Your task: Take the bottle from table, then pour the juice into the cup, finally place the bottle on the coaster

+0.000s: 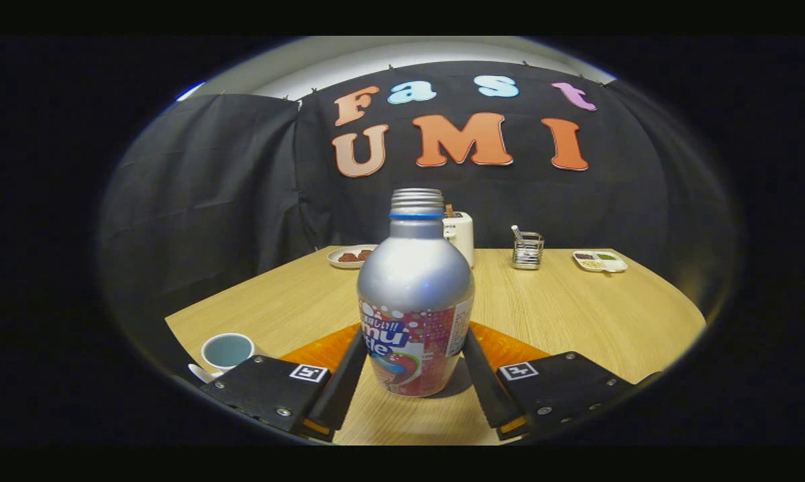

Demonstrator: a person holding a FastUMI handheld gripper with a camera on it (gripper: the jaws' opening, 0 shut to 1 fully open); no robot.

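Silver metal catches the light on the bottle, which stands upright on the worktop, its cap off and its threaded neck bare above a blue ring. The gripper has its fingers set on either side of the bottle's labelled lower body, both lying against it, so they seem closed on it. The bottle's base looks to rest on the wood, just in front of the orange coaster, which shows behind it on both sides. Beside the left finger sits a white cup, with a spoon next to it. Well beyond the bottle, along the far edge, I see a plate with brown pieces, a white toaster, a wire caddy and a small divided dish.
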